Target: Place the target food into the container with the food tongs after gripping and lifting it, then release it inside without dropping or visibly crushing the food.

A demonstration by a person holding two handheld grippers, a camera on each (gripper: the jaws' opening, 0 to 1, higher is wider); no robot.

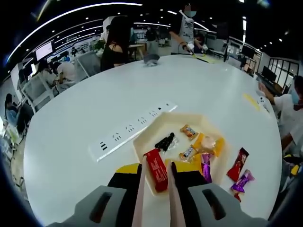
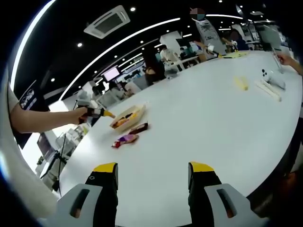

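The left gripper [image 1: 156,179] has its jaws closed on pale thin tongs [image 1: 176,198], whose tips pinch a glossy red flat packet [image 1: 156,176] above the cream angular tray [image 1: 147,142]. Several shiny wrapped candies lie in the tray ahead of the jaws, and two more lie on the smooth white table [image 1: 199,90] to their right. The right gripper [image 2: 154,189] is released, jaws wide apart and empty.

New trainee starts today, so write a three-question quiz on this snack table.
1. True or false: the right gripper is open and holds nothing over the white table.
2. What sits between the tips of the food tongs held in the left gripper? A) a red snack packet B) a purple candy C) a banana
3. Fill in: the long white thing lying beside the cream tray is a ____.

Key: 1 true. 2 A, the red snack packet, at the tray's near edge. 3 power strip.
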